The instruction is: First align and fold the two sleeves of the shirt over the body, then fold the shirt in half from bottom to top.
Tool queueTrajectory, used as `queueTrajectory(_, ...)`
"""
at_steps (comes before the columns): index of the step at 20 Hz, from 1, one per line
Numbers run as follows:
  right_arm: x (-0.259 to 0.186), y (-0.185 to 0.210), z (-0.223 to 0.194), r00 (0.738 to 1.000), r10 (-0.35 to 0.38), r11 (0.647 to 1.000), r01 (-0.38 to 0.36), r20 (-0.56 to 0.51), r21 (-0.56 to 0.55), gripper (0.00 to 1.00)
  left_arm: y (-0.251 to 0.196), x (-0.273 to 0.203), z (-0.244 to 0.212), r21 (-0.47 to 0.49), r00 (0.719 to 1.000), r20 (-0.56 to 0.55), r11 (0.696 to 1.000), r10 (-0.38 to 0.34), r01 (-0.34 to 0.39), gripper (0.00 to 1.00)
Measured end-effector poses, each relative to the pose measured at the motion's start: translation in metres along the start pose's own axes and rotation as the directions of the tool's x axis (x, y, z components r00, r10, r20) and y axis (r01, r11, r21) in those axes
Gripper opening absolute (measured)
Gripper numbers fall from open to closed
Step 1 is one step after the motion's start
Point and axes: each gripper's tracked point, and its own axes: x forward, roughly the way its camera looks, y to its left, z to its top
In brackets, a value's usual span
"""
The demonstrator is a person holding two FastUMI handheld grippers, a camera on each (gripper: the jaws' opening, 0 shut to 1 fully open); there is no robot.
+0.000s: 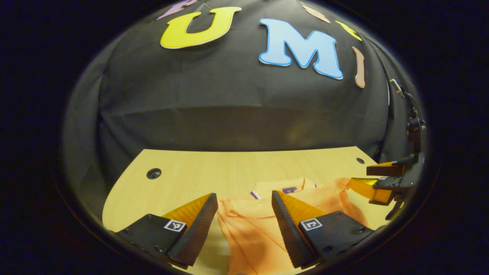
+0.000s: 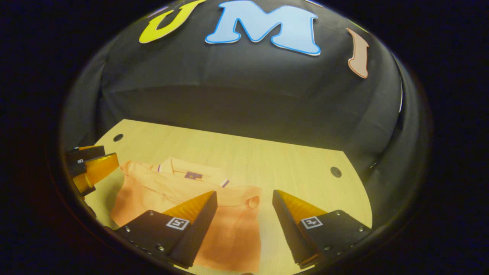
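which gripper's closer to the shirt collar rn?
Hard to call, roughly equal. Left gripper sits by the left edge of the shirt; right gripper by the right edge; collar between.

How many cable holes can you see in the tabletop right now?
2. One hole sits at the table's far left corner, the other hole near the far right edge. The orange shirt may cover more.

Dim, warm light; sharp centre, fisheye bending toward edges.
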Motion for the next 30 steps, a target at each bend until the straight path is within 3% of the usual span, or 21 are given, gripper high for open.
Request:
queueTrajectory(6,-0.065,-0.009,0.025,0.991,0.005,1.000,-0.004,0.130,-0.008,0.93,-0.019,-0.058,0.039,0.022,0.992,0.130,1.000,0.007,-0.010,0.95)
queueTrajectory(13,-0.147,-0.019,0.050,0.954,-0.006,1.000,0.012,0.299,-0.021,0.93,-0.056,-0.131,0.078,0.053,0.952,0.307,0.999,-0.009,-0.008,0.94)
queueTrajectory(23,-0.245,-0.032,0.045,0.886,0.042,0.993,0.012,0.462,-0.113,0.94,-0.071,-0.230,0.077,-0.022,0.904,0.415,0.994,0.106,-0.106,0.94)
queueTrajectory(30,-0.272,-0.045,0.041,0.862,0.007,0.998,0.027,0.508,-0.060,0.94,-0.079,-0.265,0.087,-0.003,0.888,0.449,0.993,0.105,-0.116,0.95)
